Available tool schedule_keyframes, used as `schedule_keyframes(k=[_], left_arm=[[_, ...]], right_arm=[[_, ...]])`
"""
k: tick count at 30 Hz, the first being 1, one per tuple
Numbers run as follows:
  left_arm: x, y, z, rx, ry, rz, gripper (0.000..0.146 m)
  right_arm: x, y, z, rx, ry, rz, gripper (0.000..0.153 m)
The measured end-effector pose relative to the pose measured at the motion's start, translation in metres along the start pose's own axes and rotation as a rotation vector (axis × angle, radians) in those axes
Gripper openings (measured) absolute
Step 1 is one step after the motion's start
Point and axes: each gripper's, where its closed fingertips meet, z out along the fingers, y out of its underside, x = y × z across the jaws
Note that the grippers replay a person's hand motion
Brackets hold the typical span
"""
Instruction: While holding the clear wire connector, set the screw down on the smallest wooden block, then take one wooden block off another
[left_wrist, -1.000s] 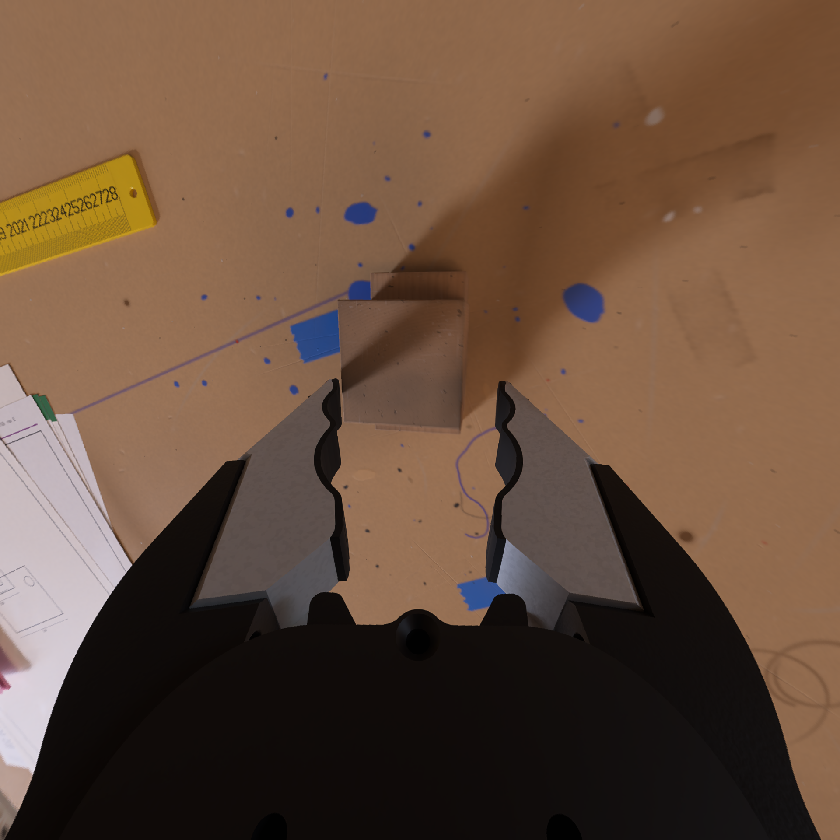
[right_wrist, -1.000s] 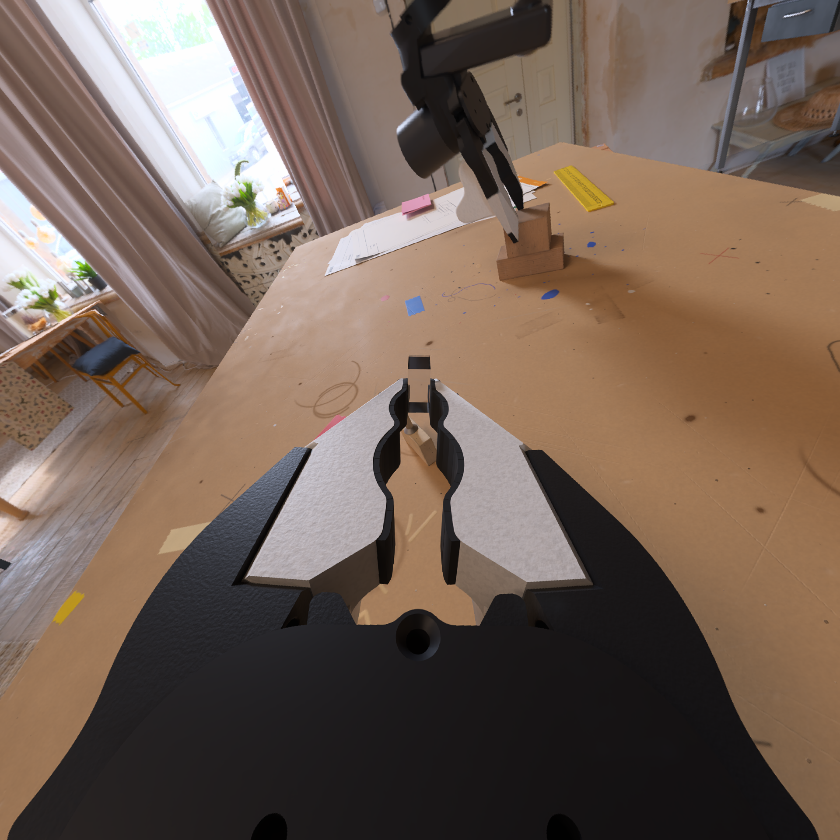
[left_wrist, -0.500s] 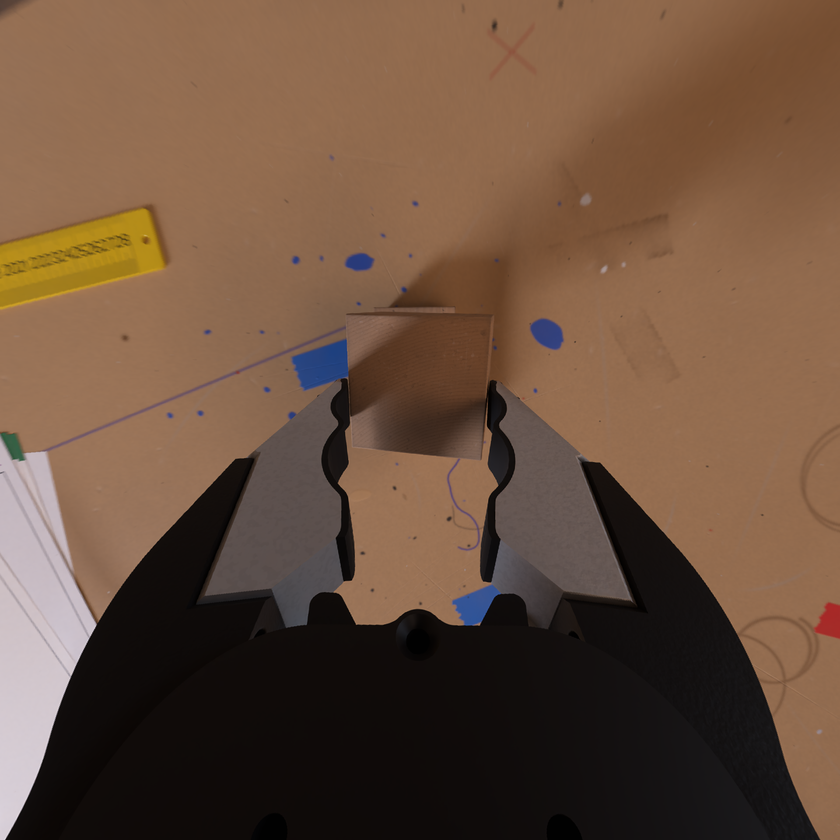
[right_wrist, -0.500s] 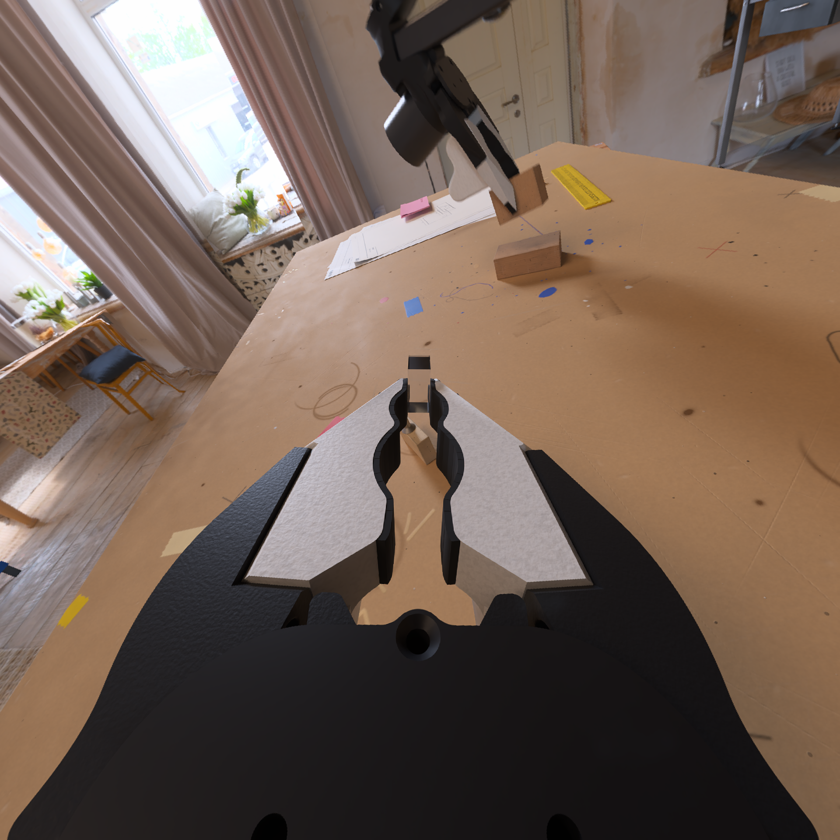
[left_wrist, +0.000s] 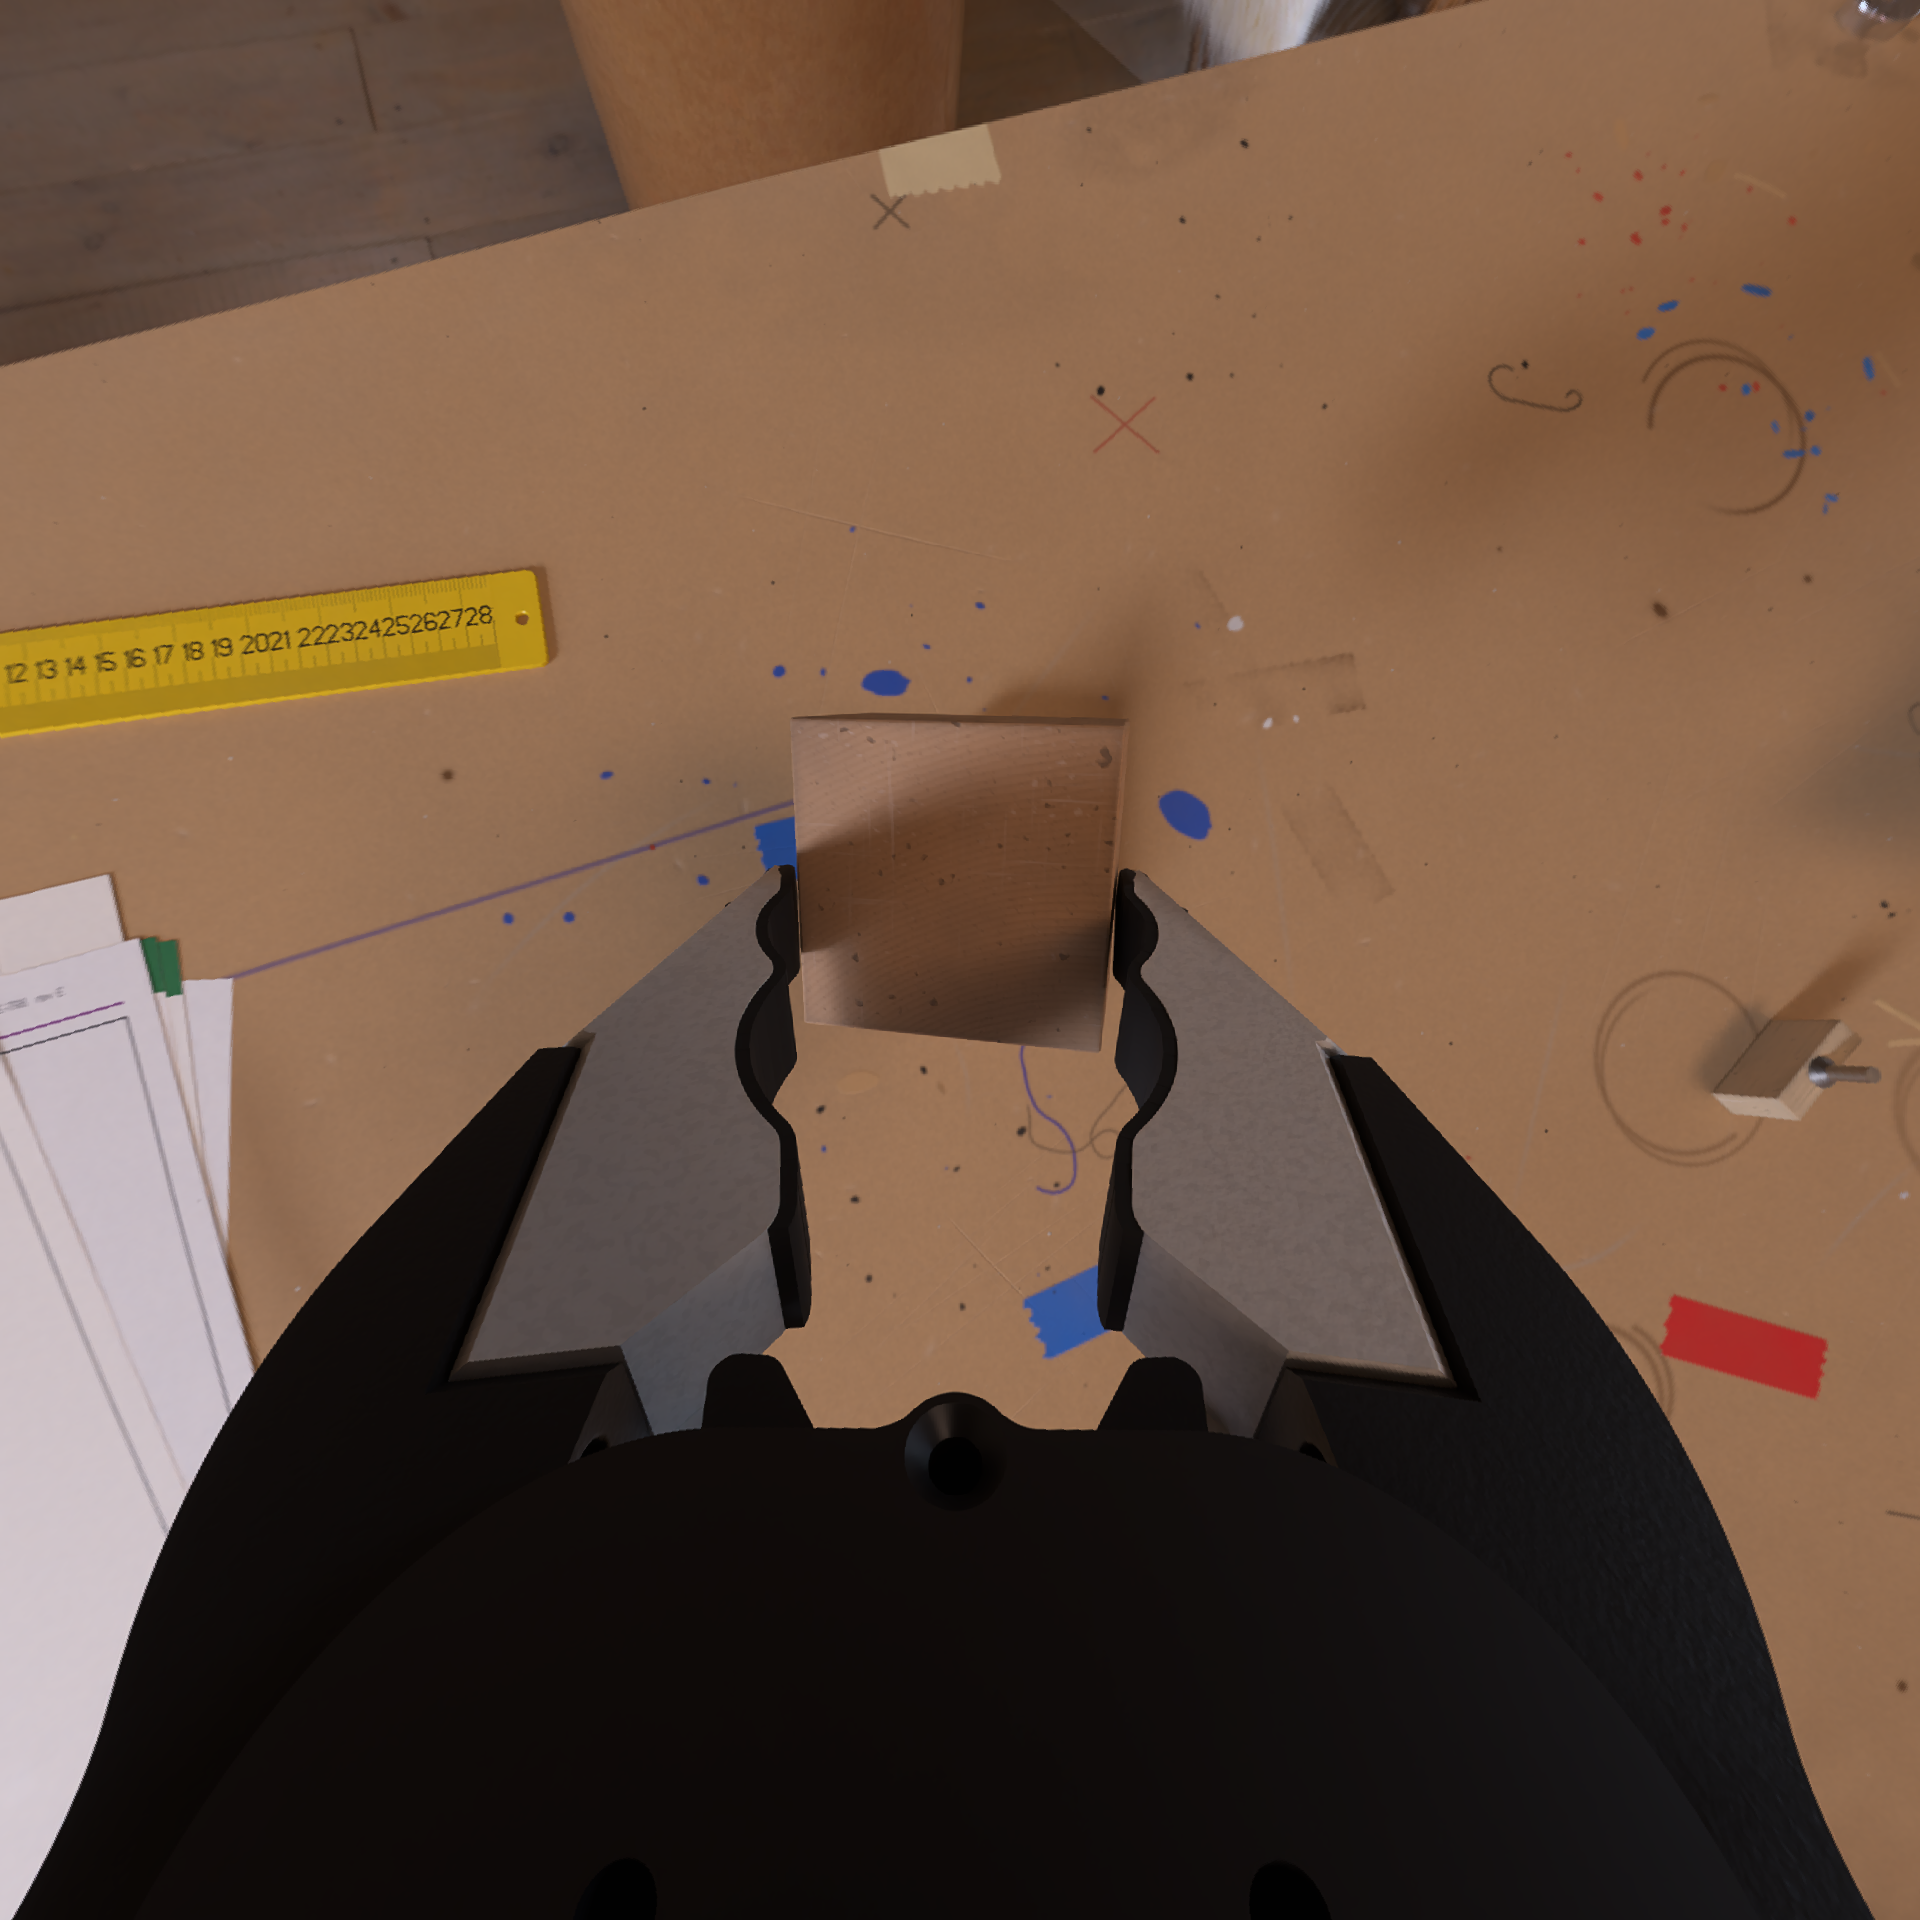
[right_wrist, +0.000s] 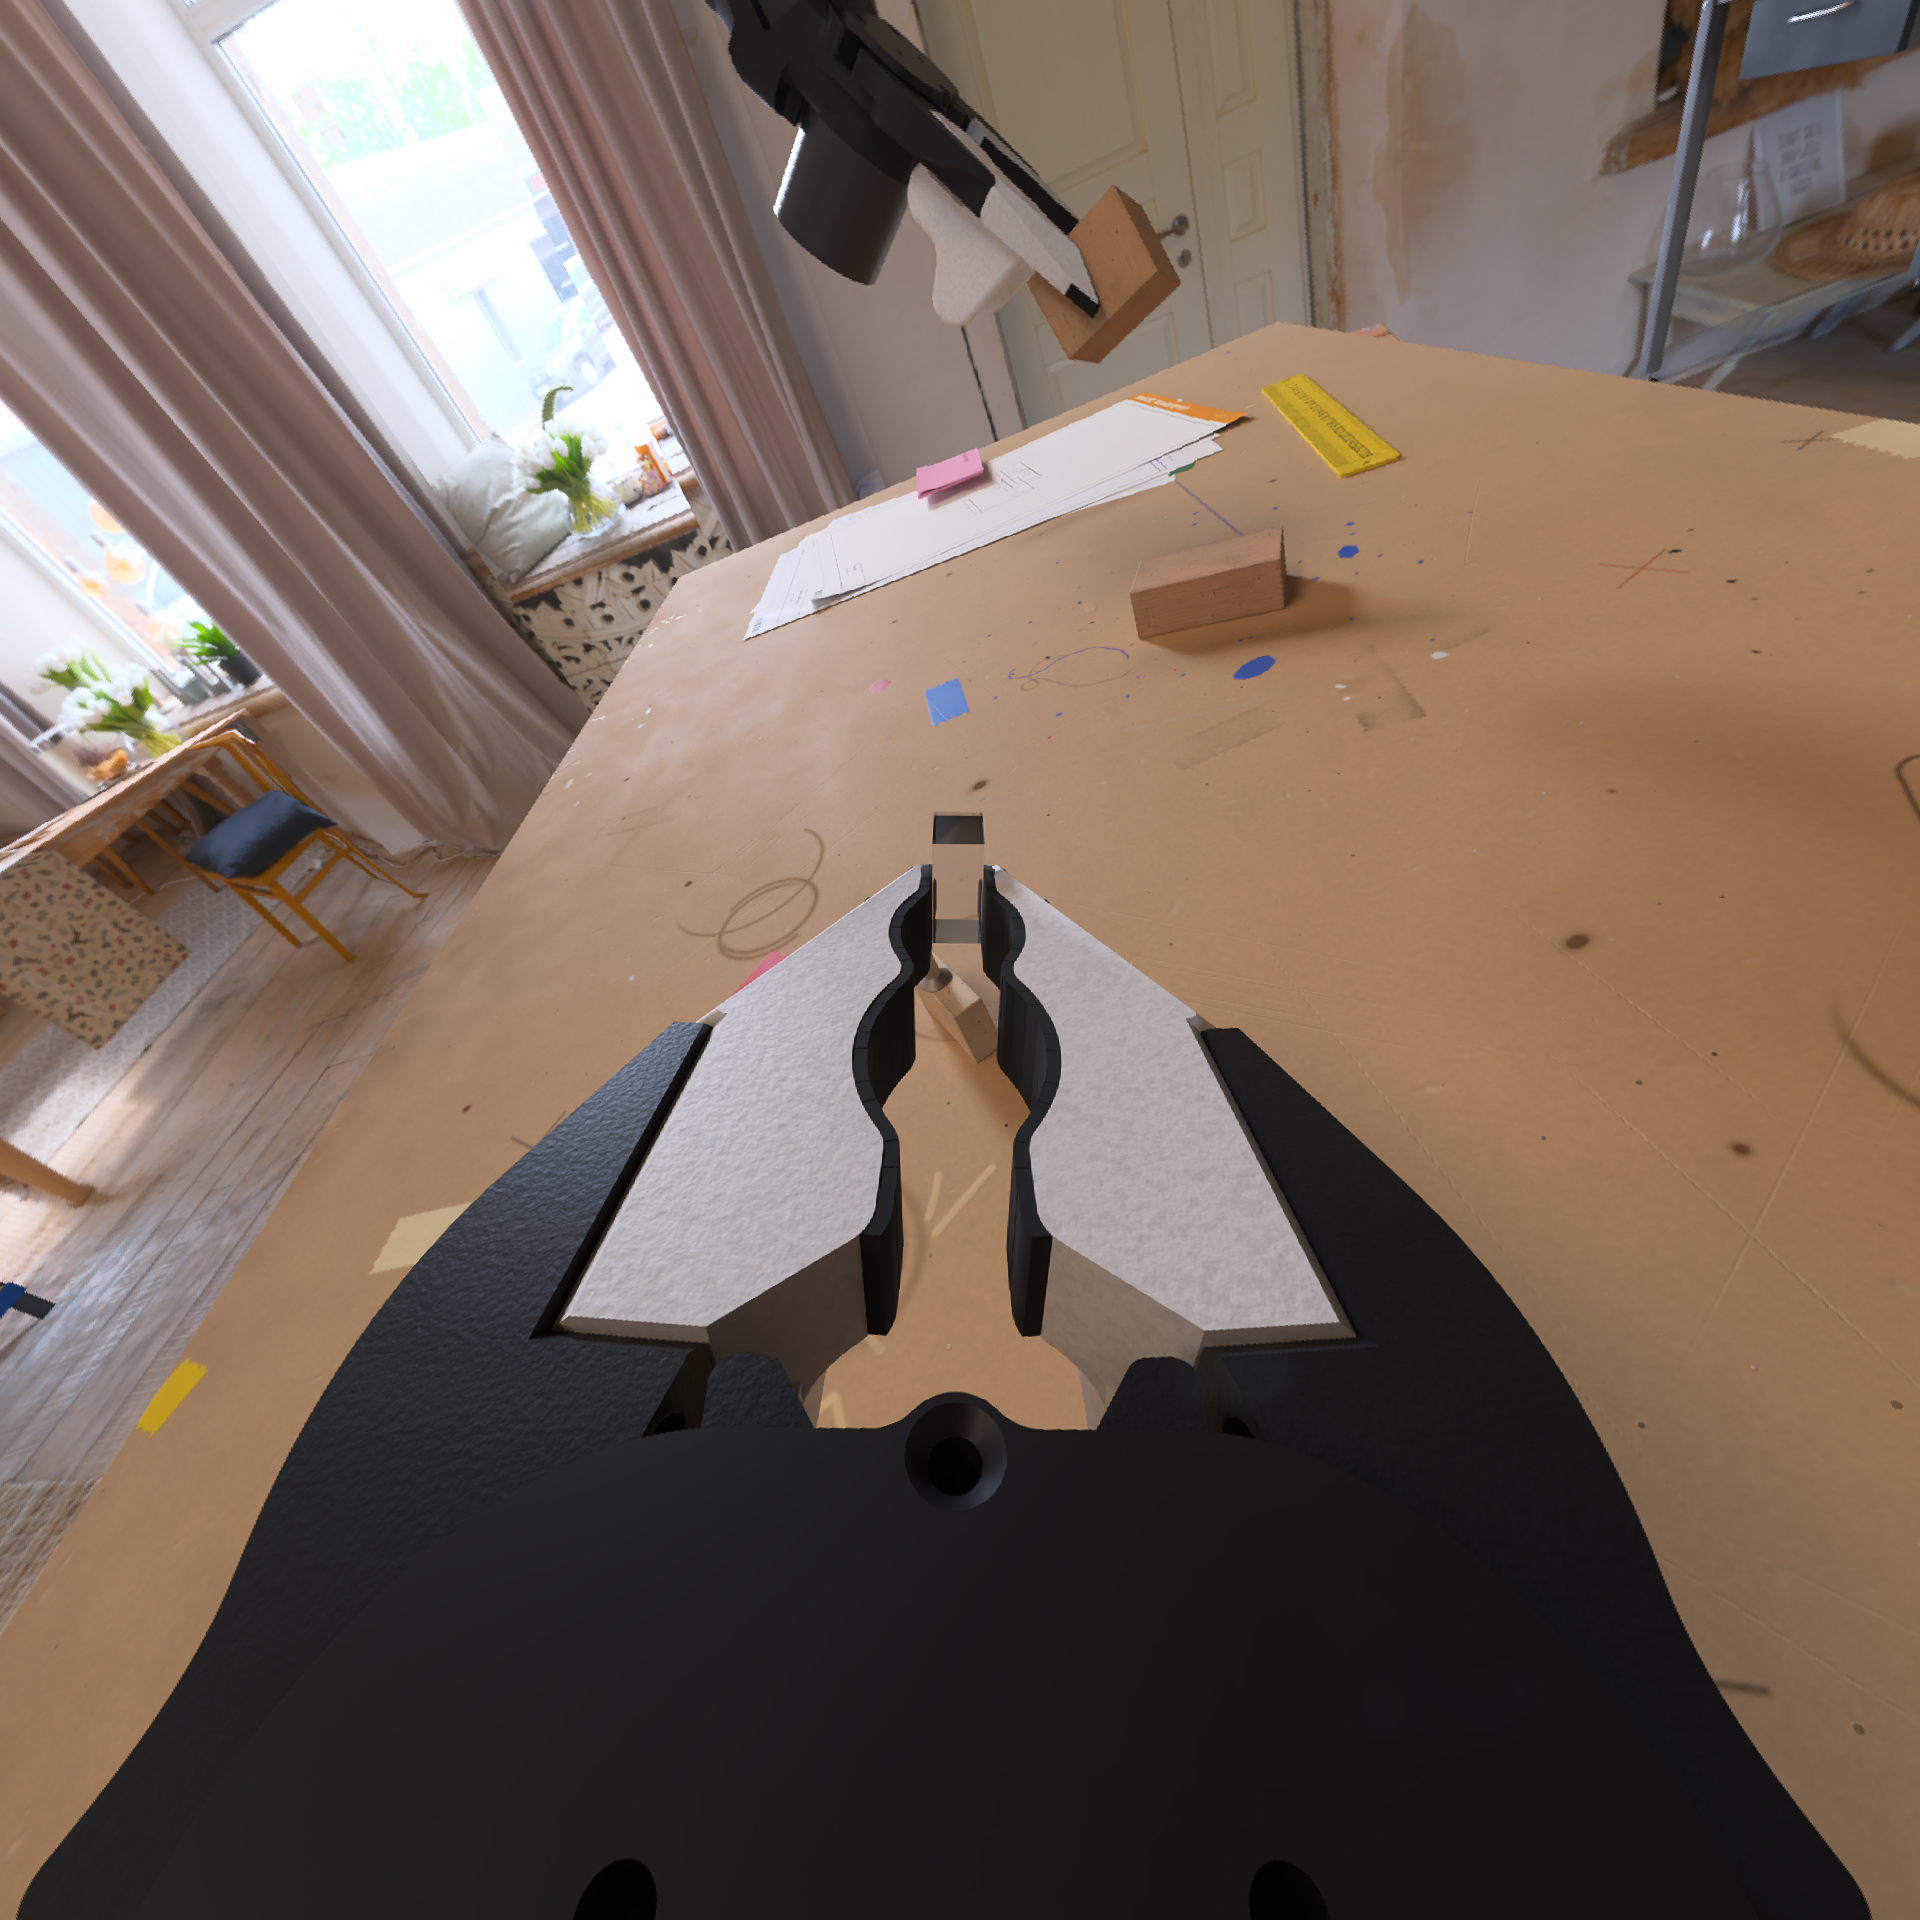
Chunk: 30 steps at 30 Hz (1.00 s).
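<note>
My left gripper (left_wrist: 954, 883) is shut on a wooden block (left_wrist: 956, 883) and holds it high above the table. In the right wrist view this gripper (right_wrist: 1075, 286) and its block (right_wrist: 1127, 260) hang in the air, well above a longer wooden block (right_wrist: 1207, 594) that lies on the table. My right gripper (right_wrist: 957, 896) is shut on the clear wire connector (right_wrist: 957, 873). Just below it the smallest wooden block (right_wrist: 964, 1018) lies on the table with the screw (right_wrist: 938, 977) on it. They also show in the left wrist view, the block (left_wrist: 1779, 1070) and the screw (left_wrist: 1844, 1072).
A yellow ruler (left_wrist: 270, 649) and a stack of papers (left_wrist: 94, 1195) lie to the left. The papers (right_wrist: 987, 509) carry a pink note (right_wrist: 949, 474). Red tape (left_wrist: 1745, 1343) and blue tape (right_wrist: 945, 699) mark the table. The table's far edge (left_wrist: 727, 203) is close behind.
My left gripper closed on the upper block and lifted it off the lower block, rising high. The right gripper has stayed still with the connector.
</note>
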Motion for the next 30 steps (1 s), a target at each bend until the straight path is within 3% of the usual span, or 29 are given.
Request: schedule_keyframes(k=[7,12,20,30], left_arm=[[-0.004,0.005,-0.006,-0.043,-0.103,0.042,0.061],[-0.046,0.026,-0.016,-0.070,-0.221,-0.054,0.061],[-0.092,0.113,0.020,-0.273,-0.155,-0.314,0.061],[-0.078,0.145,0.050,-0.357,-0.032,-0.386,0.061]], right_arm=[[-0.001,-0.001,0.000,0.000,0.003,-0.007,0.008],[-0.002,-0.002,-0.001,0.003,0.000,-0.010,0.008],[-0.002,-0.001,0.000,0.002,0.000,-0.008,0.008],[0.003,0.004,0.000,-0.017,0.011,0.001,0.008]])
